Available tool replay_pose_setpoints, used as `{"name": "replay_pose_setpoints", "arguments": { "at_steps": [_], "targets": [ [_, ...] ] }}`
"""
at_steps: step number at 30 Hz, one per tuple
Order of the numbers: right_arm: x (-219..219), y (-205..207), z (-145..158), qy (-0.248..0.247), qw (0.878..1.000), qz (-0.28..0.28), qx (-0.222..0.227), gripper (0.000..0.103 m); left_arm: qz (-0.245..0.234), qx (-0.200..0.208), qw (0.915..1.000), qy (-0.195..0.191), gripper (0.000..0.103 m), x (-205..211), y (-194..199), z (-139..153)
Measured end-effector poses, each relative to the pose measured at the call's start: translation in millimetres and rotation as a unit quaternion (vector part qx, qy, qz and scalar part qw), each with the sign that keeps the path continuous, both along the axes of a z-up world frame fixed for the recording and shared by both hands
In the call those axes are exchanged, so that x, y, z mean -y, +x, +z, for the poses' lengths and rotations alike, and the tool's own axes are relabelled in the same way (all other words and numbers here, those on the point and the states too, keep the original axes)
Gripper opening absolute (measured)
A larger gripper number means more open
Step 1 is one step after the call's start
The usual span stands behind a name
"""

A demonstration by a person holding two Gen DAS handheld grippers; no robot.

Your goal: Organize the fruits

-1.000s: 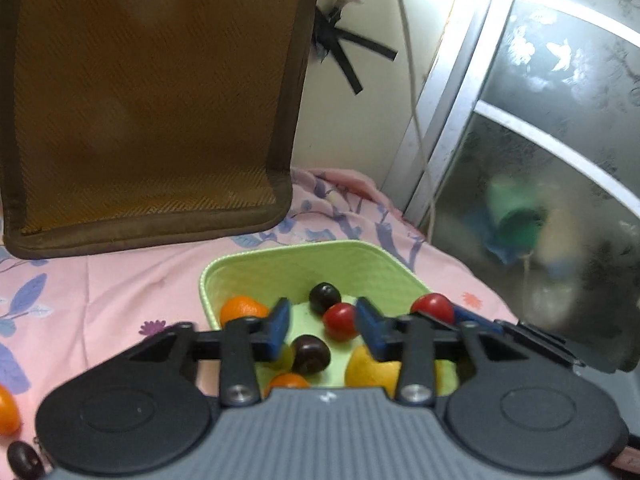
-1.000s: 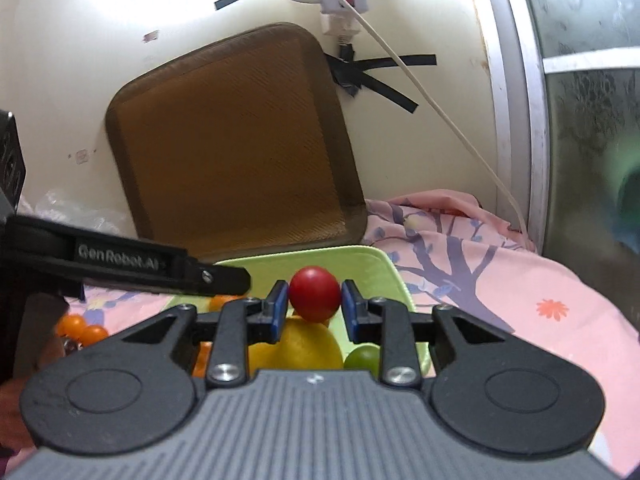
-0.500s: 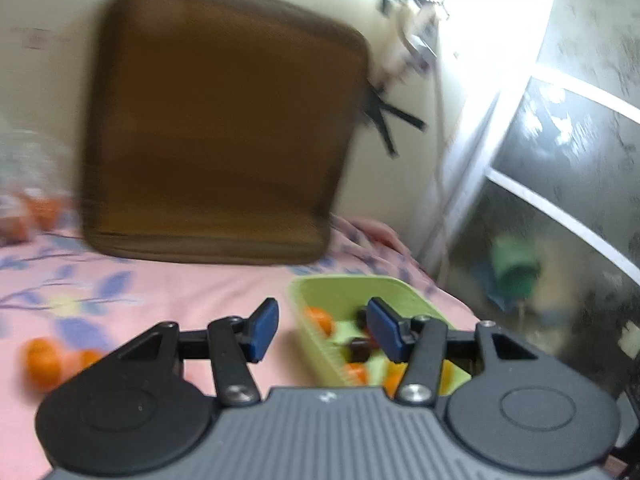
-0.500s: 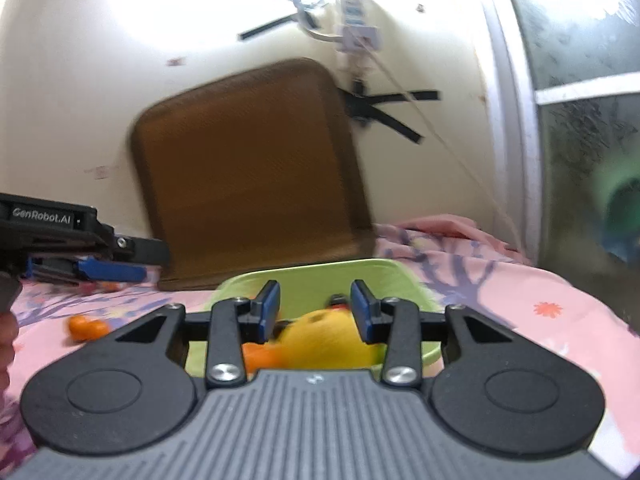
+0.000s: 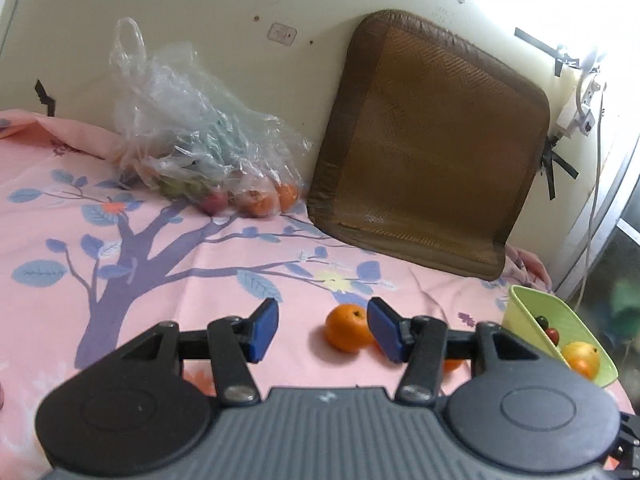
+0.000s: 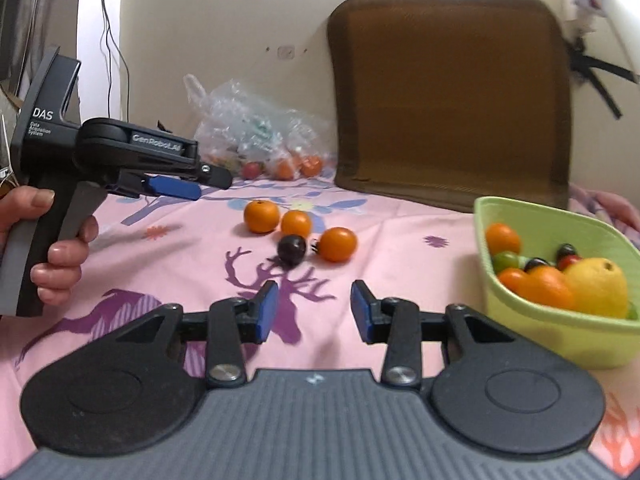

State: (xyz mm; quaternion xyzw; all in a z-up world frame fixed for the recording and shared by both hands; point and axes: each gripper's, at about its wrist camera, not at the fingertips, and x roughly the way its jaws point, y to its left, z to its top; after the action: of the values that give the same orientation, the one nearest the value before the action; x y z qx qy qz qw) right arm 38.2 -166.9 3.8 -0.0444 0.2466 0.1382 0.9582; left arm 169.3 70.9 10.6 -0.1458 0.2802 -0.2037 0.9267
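Left wrist: spread, empty left tongs (image 5: 323,330) frame an orange (image 5: 347,327) lying beyond.

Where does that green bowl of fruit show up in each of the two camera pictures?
Left wrist view: green bowl at the far right edge, just beyond the open left gripper.
Right wrist view: green bowl at the right, beside the open right gripper.
Shared landmark: brown cushion against the wall.
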Motion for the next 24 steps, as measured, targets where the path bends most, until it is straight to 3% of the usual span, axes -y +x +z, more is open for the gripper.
{"name": "replay_pose_setpoints", "arguments": {
  "at_steps": [7,11,15,17,18,24],
  "targets": [
    [-26,38,-4,0.009,0.999,0.006,-0.032,0.043,-0.044,-0.019,0.9988,-0.005,0.05,22,28,-7],
    [-35,54,-9,0.013,0.998,0.003,-0.053,0.042,-0.043,-0.026,0.9987,0.005,0.055,29,32,-18],
    [-37,68,-14,0.025,0.997,-0.009,-0.073,0.042,-0.046,-0.038,0.9982,0.006,0.042,30,37,-23],
    [-37,72,-15,0.032,0.997,-0.014,-0.075,0.037,-0.054,-0.041,0.9977,0.006,0.037,32,38,-25],
    [-36,73,-15,0.034,0.996,-0.016,-0.076,0.023,-0.054,-0.037,0.9978,0.01,0.036,32,37,-24],
    [-25,45,-9,0.039,0.997,-0.009,-0.068,0.023,-0.06,-0.049,0.997,-0.004,0.035,28,17,-23]
  ]
}}
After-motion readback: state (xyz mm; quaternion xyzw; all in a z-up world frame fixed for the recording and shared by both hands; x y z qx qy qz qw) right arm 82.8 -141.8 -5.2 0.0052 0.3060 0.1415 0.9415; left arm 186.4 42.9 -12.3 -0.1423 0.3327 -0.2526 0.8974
